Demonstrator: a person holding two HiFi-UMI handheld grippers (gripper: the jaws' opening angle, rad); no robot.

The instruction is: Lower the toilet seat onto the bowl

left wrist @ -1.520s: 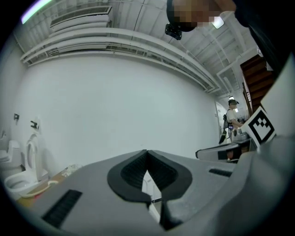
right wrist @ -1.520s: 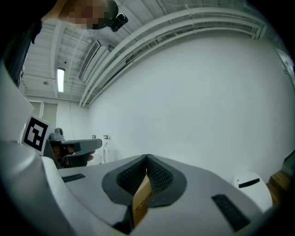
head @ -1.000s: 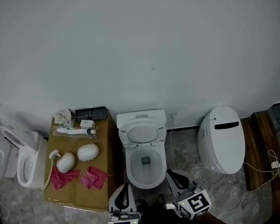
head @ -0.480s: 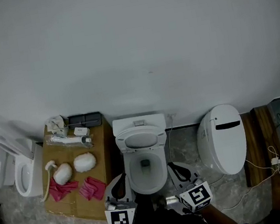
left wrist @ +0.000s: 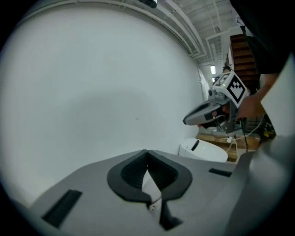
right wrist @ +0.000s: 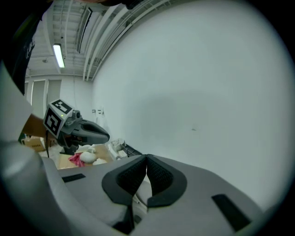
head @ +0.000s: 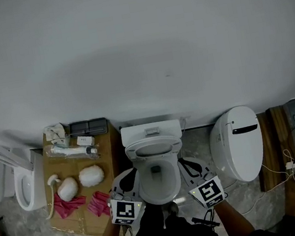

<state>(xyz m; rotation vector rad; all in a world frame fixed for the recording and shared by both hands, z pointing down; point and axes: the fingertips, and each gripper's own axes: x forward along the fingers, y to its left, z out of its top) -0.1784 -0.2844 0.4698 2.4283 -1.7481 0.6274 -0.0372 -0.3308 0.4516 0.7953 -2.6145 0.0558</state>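
Two tools, left gripper [head: 127, 178] and right gripper [head: 188, 166], ribbed black pads [left wrist: 133, 173] pressed together empty, flank one glossy white oval toilet [head: 159, 195], lower centre.

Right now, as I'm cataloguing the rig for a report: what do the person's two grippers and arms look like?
The left gripper and right gripper match: smooth grey bodies with curved black pads that are finely textured. Each carries a white cube printed with black square markers. The person wears dark clothing, and the forearms are uncovered.
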